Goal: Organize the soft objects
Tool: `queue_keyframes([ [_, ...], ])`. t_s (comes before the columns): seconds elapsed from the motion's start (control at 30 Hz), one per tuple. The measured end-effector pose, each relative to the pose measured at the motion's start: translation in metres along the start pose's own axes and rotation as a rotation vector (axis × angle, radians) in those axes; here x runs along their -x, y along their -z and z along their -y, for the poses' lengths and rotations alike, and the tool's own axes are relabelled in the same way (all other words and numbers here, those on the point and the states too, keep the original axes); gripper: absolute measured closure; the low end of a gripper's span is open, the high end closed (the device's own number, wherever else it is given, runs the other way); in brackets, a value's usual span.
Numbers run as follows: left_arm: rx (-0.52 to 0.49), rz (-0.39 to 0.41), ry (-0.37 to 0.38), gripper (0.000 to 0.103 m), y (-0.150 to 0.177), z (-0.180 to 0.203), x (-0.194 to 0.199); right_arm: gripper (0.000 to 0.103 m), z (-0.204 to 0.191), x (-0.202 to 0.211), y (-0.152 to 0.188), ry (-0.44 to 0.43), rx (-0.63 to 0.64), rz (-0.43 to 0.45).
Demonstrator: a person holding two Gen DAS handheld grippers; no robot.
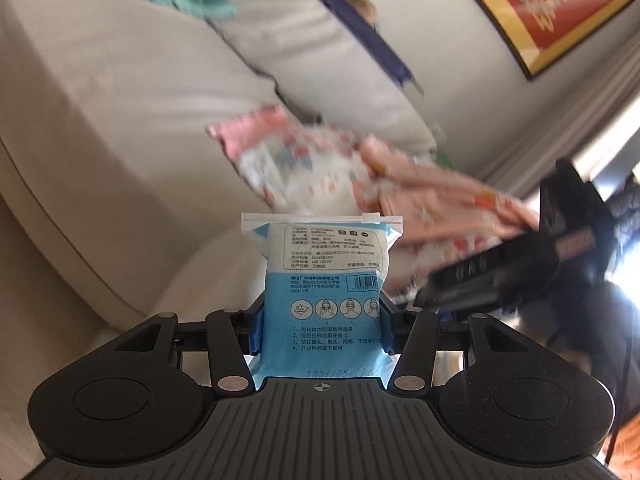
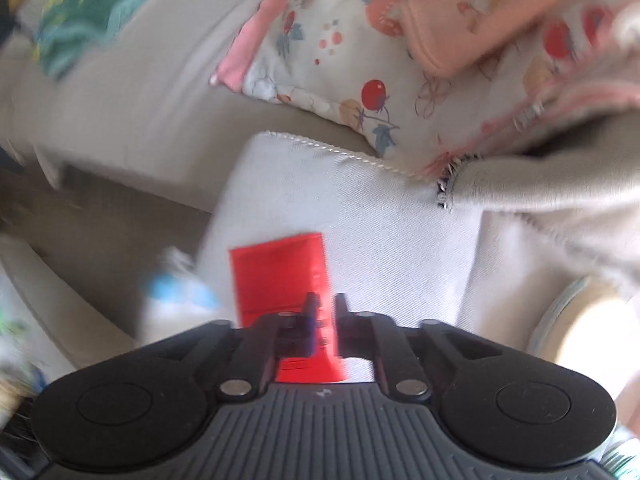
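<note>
While the left gripper (image 1: 322, 322) clamps a blue-and-white pack (image 1: 325, 280) upright between its fingers, the right gripper (image 2: 325, 312) stands narrow around a red packet (image 2: 284, 280); whether its pads press on it I cannot tell. Beyond the right fingers lies a pale cushion (image 2: 380, 208), and past that a floral pillow (image 2: 340, 52). Far left of both fingertips sits a teal cloth (image 2: 84, 24).
</note>
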State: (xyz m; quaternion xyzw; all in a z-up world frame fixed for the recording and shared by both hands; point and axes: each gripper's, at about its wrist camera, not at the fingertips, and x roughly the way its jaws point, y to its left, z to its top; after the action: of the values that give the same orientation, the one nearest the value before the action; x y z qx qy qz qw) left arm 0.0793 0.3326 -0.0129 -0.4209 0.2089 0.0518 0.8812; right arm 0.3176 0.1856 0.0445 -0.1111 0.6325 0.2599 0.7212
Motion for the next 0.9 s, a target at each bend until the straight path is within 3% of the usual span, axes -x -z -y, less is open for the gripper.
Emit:
queue_keyframes([
  [0.03,-0.004,0.017,-0.018,0.047,-0.003,-0.001,0.003,0.073,-0.006,-0.001,0.002,0.005,0.036,-0.004],
  [0.07,-0.002,0.032,-0.039,0.047,-0.006,-0.002,0.005,0.059,-0.013,-0.003,0.004,0.002,0.058,-0.005],
  [0.1,0.002,0.038,-0.053,0.047,-0.008,-0.005,0.007,0.053,-0.018,-0.005,0.006,-0.001,0.081,-0.007],
  [0.2,0.026,0.041,-0.075,0.047,-0.011,-0.01,0.008,0.052,-0.034,-0.019,0.005,0.016,0.103,-0.056],
  [0.3,0.035,0.037,-0.073,0.047,-0.012,-0.011,0.007,0.026,-0.045,-0.028,0.001,0.071,0.114,-0.055],
  [0.37,0.032,0.039,-0.087,0.048,-0.013,-0.012,0.008,0.018,-0.055,-0.035,0.003,0.092,0.166,-0.07],
  [0.53,0.049,0.04,-0.073,0.048,-0.014,-0.016,0.009,0.023,-0.063,-0.032,0.012,0.106,0.226,-0.052],
  [0.6,0.05,0.039,-0.072,0.048,-0.013,-0.016,0.008,0.047,-0.064,-0.025,0.017,0.102,0.253,-0.037],
  [0.7,0.051,0.033,-0.069,0.048,-0.012,-0.016,0.008,0.057,-0.06,-0.019,0.023,0.106,0.259,-0.044],
  [0.9,-0.001,-0.026,-0.072,0.048,-0.01,-0.004,0.004,0.061,-0.037,-0.004,0.026,0.054,0.182,-0.021],
])
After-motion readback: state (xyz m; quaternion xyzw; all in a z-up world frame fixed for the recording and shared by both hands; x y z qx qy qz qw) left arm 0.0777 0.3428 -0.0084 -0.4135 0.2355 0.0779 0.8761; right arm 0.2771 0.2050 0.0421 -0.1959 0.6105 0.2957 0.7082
